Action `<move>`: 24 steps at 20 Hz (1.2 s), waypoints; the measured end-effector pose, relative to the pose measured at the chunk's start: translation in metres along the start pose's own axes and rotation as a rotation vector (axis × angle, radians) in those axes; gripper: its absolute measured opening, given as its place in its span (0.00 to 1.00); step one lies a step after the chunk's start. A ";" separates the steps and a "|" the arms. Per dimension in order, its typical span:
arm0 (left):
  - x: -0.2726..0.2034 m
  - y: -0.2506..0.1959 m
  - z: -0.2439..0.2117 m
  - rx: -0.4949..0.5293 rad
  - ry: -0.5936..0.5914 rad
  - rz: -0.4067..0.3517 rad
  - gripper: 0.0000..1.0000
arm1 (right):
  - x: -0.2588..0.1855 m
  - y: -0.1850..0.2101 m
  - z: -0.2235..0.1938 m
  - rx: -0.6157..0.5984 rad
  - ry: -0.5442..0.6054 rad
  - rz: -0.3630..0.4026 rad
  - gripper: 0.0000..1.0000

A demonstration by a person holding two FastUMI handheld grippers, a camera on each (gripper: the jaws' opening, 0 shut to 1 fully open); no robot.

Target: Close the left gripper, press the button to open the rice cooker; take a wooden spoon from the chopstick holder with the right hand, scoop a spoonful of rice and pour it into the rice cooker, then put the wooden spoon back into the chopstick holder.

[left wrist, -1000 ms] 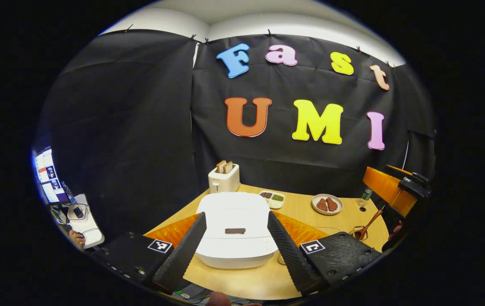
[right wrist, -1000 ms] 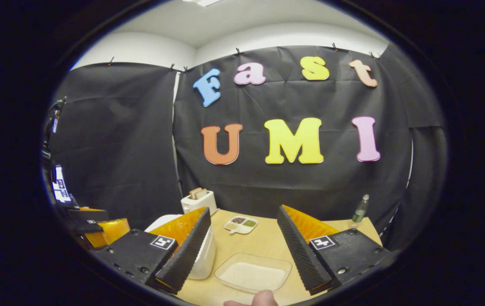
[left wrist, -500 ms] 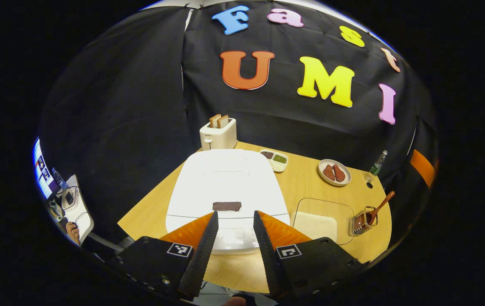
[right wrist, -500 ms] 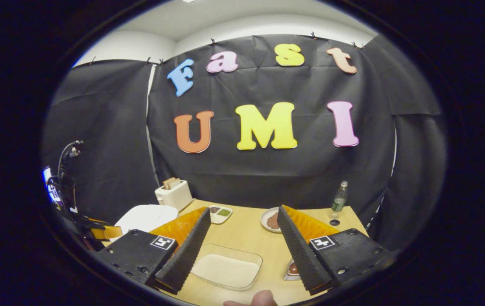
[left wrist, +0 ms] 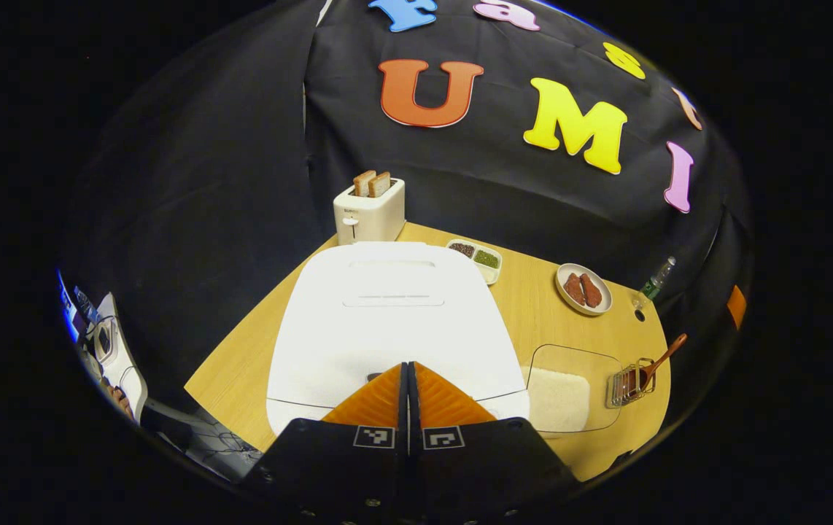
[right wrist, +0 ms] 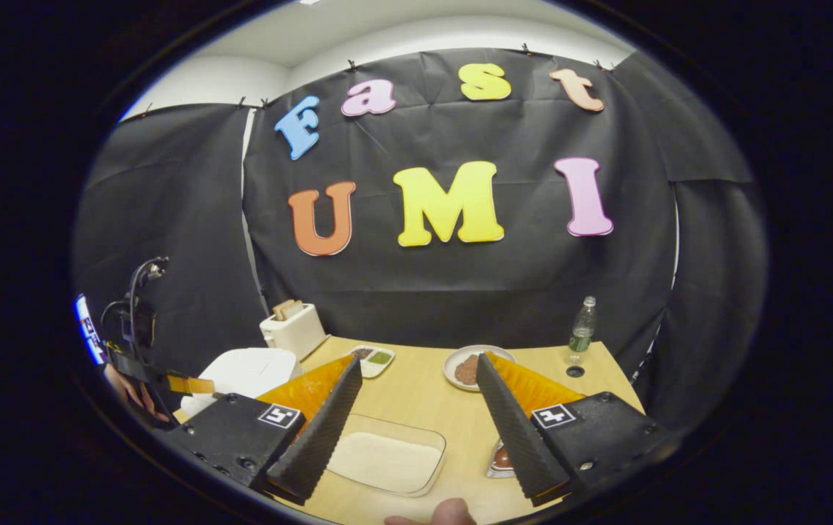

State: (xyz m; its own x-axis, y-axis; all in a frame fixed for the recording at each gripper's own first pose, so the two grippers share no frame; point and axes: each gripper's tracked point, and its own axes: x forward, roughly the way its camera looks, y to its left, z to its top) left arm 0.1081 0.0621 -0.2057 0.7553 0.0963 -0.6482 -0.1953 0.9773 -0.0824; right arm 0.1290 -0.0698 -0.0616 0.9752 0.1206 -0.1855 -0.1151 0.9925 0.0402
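Even overhead light, sharp centre, edges bowed, perhaps softened

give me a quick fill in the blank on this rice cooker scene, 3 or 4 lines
1. The left gripper has its fingers ____ over the rice cooker.
2. The rice cooker's lid is ____.
3. The wooden spoon stands in the ____.
4. The toaster holds ____ slices of bread.

Missing words: shut; closed; chopstick holder; two
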 end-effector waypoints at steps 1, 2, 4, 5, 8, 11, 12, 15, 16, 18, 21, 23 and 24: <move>0.004 0.001 -0.001 -0.018 0.004 -0.004 0.00 | 0.002 -0.003 -0.002 -0.001 0.005 -0.005 1.00; 0.006 0.003 0.000 -0.033 0.009 -0.004 0.00 | 0.003 -0.006 -0.002 0.001 0.012 -0.011 1.00; 0.009 0.005 -0.005 -0.059 0.021 -0.007 0.00 | 0.004 -0.011 -0.001 0.006 0.014 -0.019 0.99; 0.011 0.005 -0.008 -0.064 0.032 -0.008 0.00 | 0.005 -0.012 0.001 0.005 0.011 -0.021 0.99; 0.013 0.005 -0.010 -0.079 0.036 -0.017 0.00 | 0.009 -0.011 0.003 -0.003 0.014 -0.014 1.00; 0.013 0.006 -0.019 -0.122 0.061 -0.029 0.01 | 0.010 0.000 0.003 -0.005 0.018 0.011 1.00; 0.014 0.005 -0.015 -0.135 0.046 -0.035 0.01 | 0.011 0.005 0.003 -0.006 0.020 0.023 1.00; 0.014 0.007 -0.014 -0.111 0.036 -0.030 0.01 | 0.012 0.017 0.003 -0.012 0.018 0.057 1.00; 0.013 0.007 -0.010 -0.104 0.020 -0.023 0.01 | 0.015 0.022 0.001 -0.019 0.030 0.071 1.00; 0.002 0.004 0.017 -0.103 -0.099 -0.016 0.00 | 0.020 0.034 0.004 -0.034 0.038 0.104 1.00; -0.025 0.000 0.078 -0.100 -0.299 -0.022 0.00 | 0.023 0.051 0.020 -0.065 0.006 0.136 0.99; -0.034 0.003 0.109 -0.101 -0.376 -0.009 0.01 | 0.023 0.064 0.027 -0.076 -0.012 0.161 0.99; -0.038 0.004 0.126 -0.100 -0.415 -0.010 0.01 | 0.022 0.069 0.032 -0.087 -0.024 0.165 0.99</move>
State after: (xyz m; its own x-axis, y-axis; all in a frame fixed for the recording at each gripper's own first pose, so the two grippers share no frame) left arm 0.1574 0.0866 -0.0856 0.9412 0.1751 -0.2889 -0.2312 0.9574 -0.1732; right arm 0.1482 0.0004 -0.0313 0.9458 0.2829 -0.1597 -0.2892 0.9571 -0.0168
